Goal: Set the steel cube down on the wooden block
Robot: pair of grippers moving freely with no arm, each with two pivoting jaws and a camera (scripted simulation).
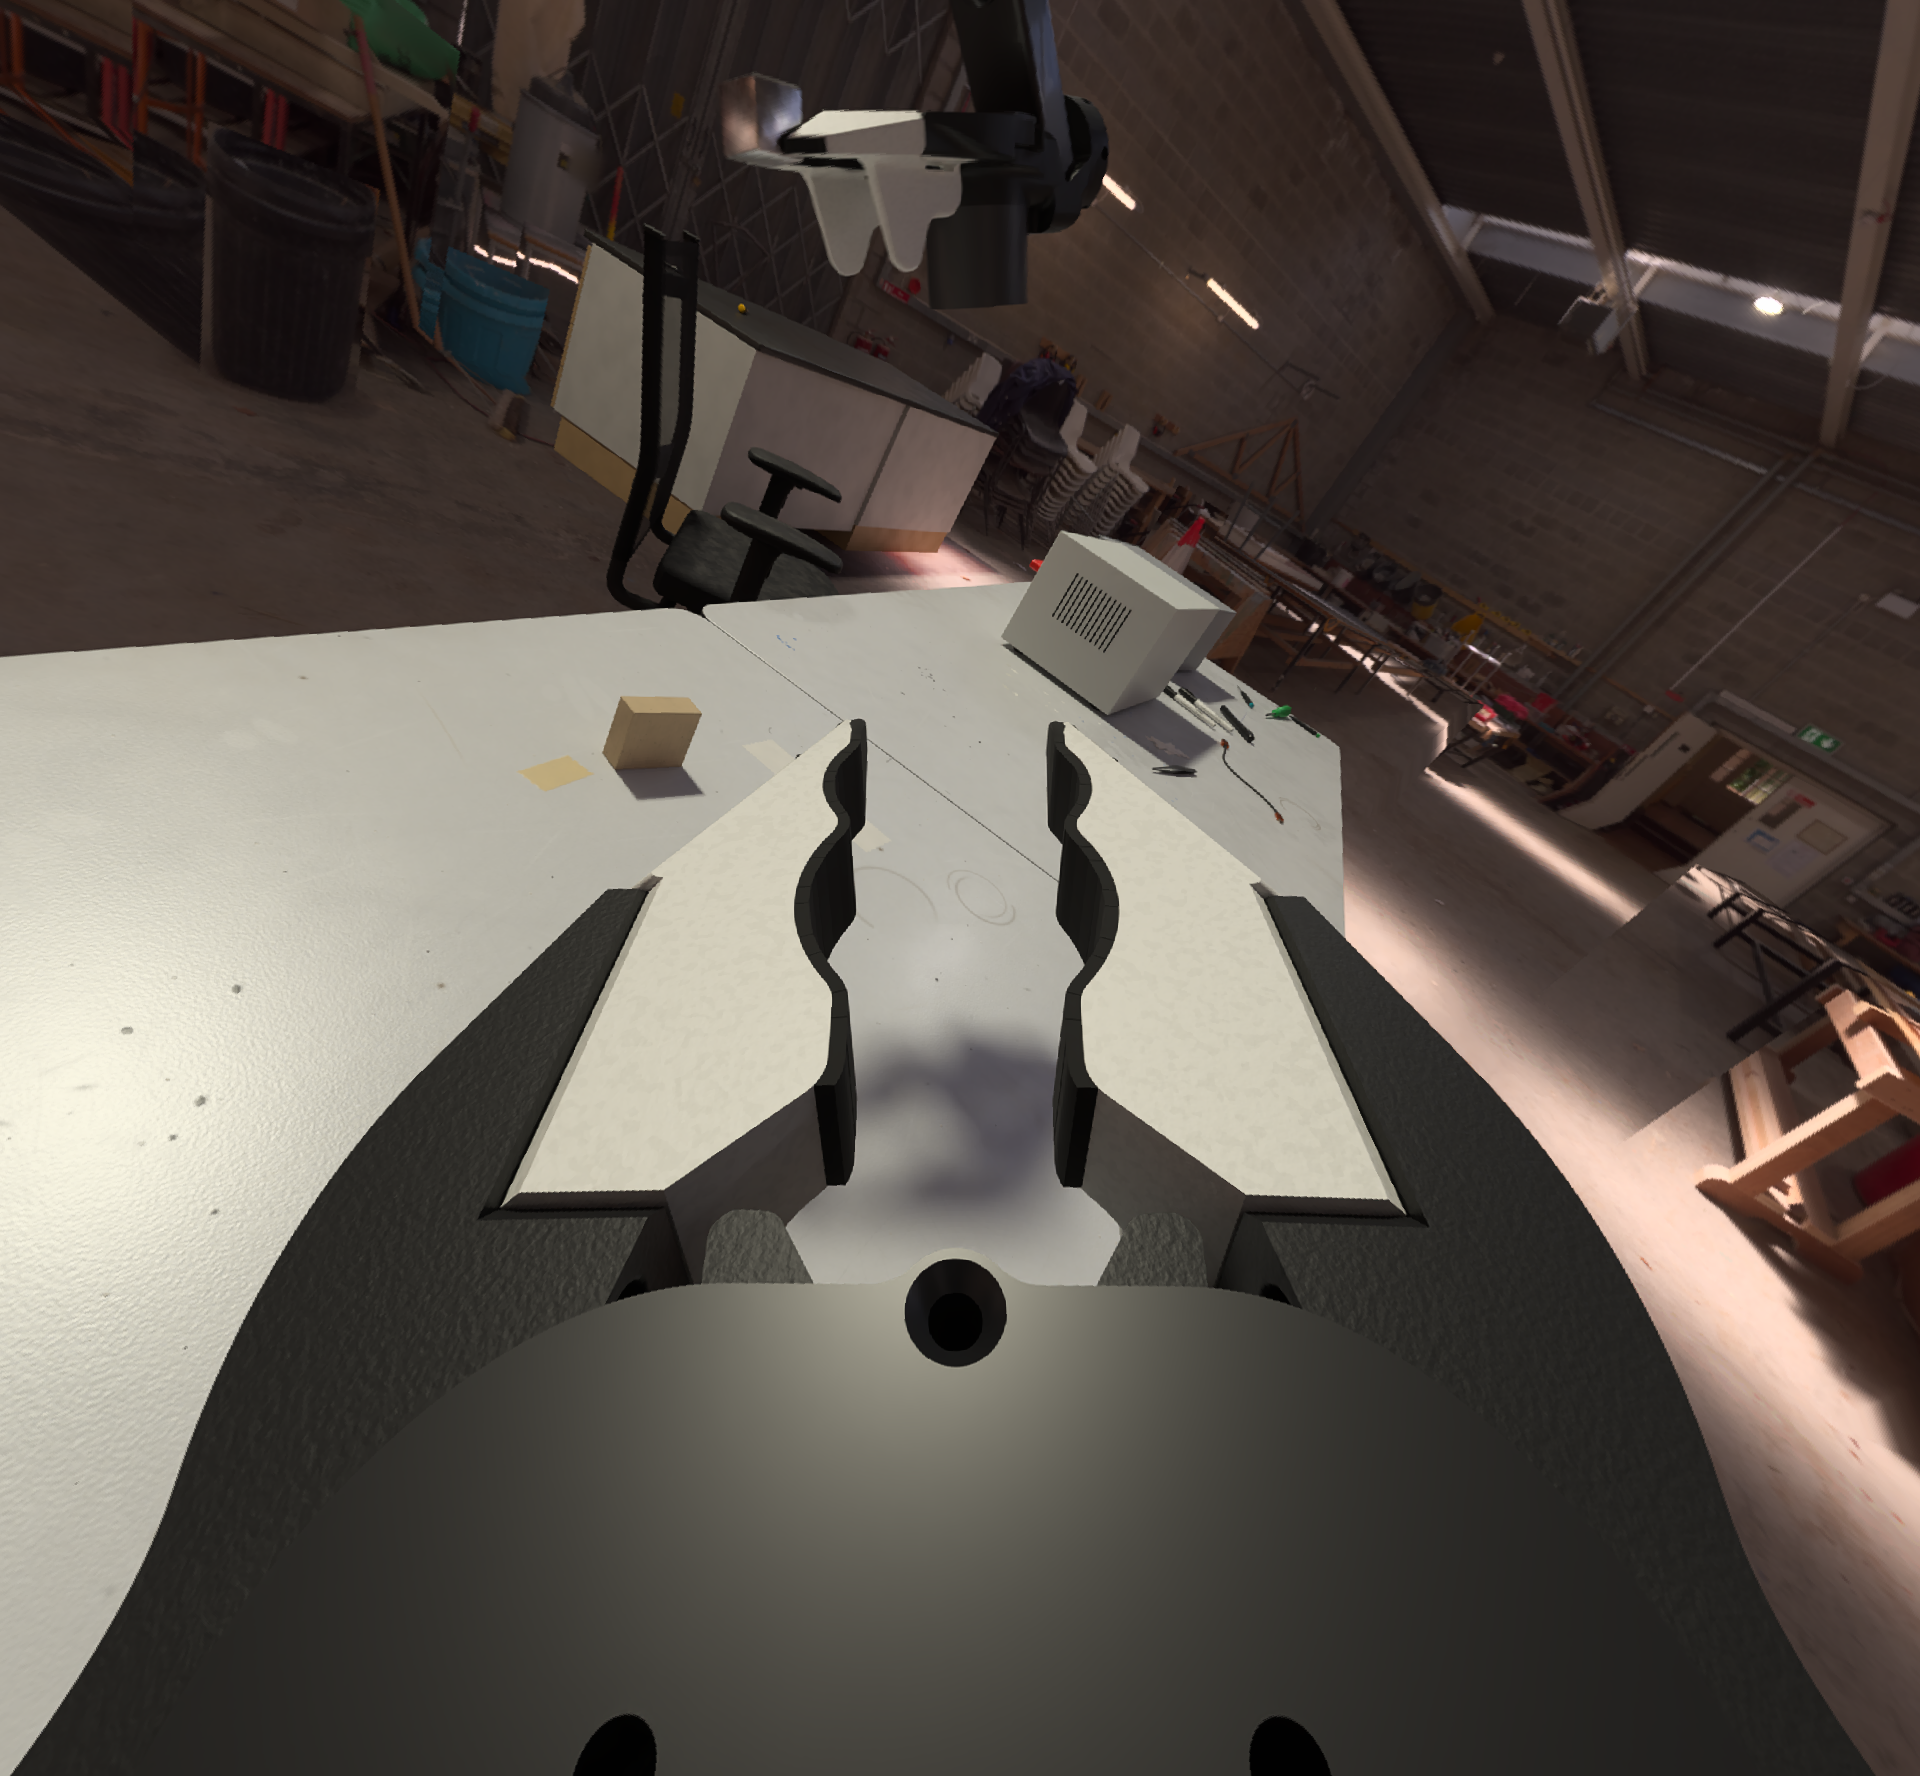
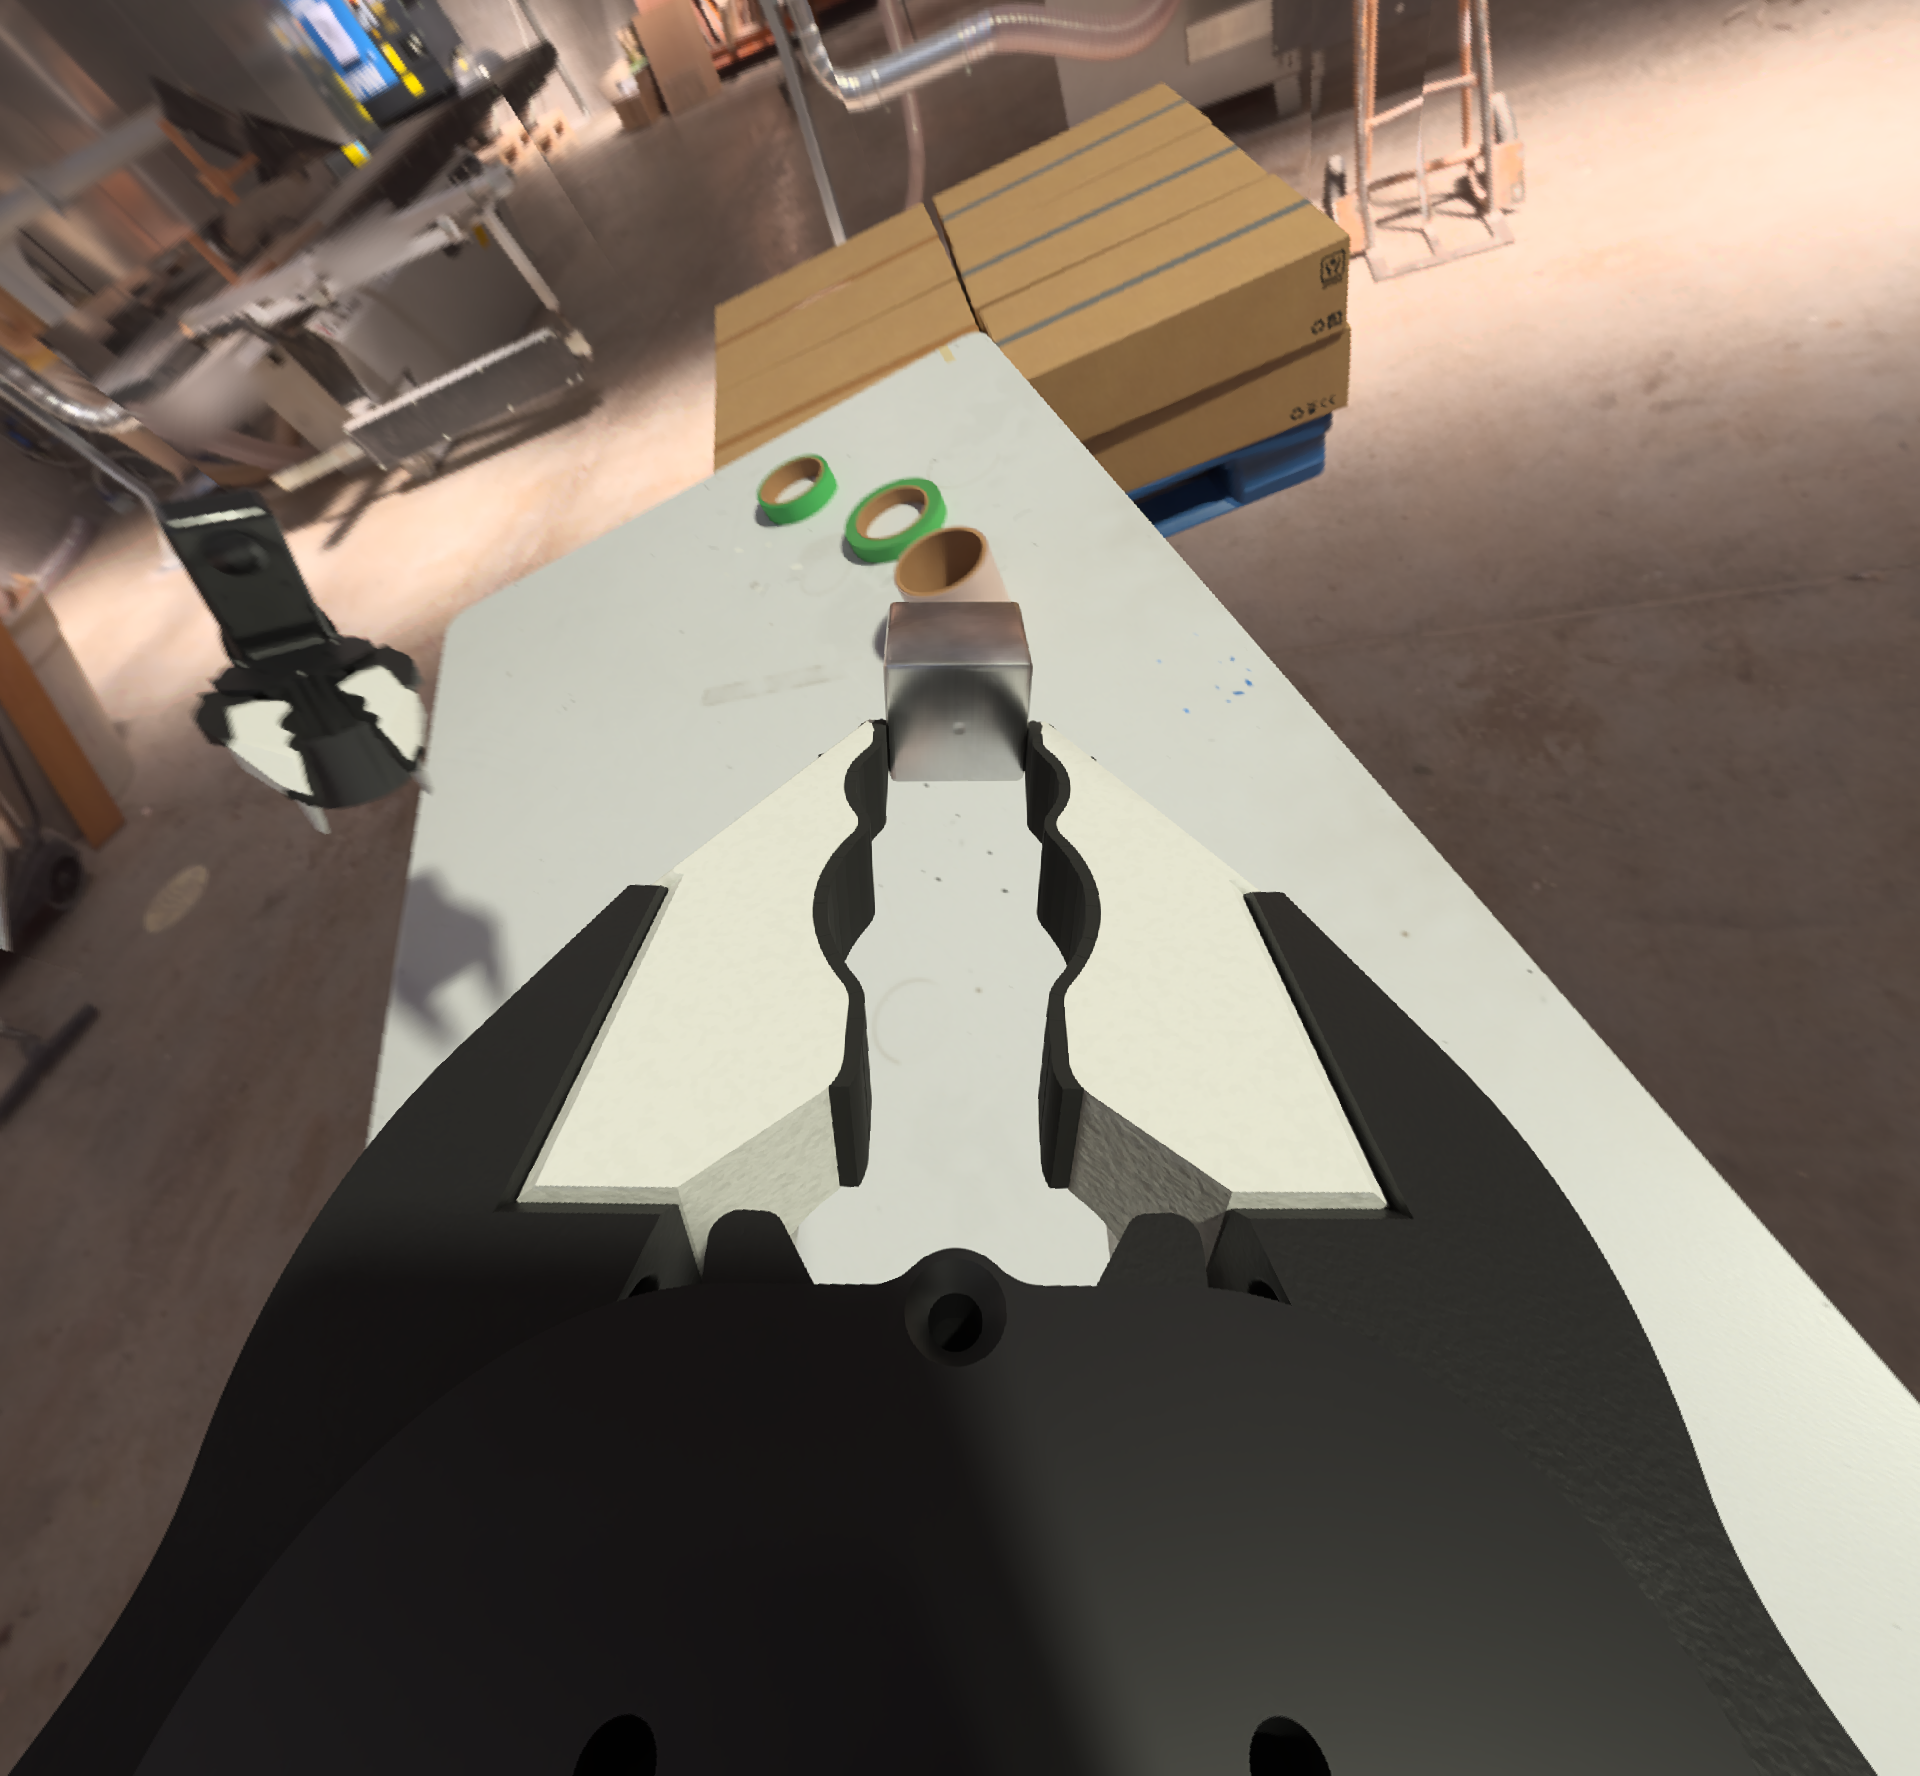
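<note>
Two fingertips of the right gripper (image 2: 958,739) are clamping the cube (image 2: 956,706) from either side; the cube is sitting at the very tips, its shiny body sticking out past them, its near face just inside the gap; the deeper notches of the jaws are holding nothing. In the left wrist view the right gripper (image 1: 774,142) is hanging high above the table (image 1: 260,895), the cube (image 1: 756,114) showing at its tips. Low over the table, the left gripper (image 1: 954,750) is keeping its fingers apart with only bare tabletop between them. Ahead and to the left of its tips, the block (image 1: 652,732) is resting on the table, well apart from the fingers, beside a tan patch (image 1: 557,774). Beyond the cube, two green tape rolls (image 2: 896,518) and a brown tube (image 2: 951,565) are lying on the table.
</note>
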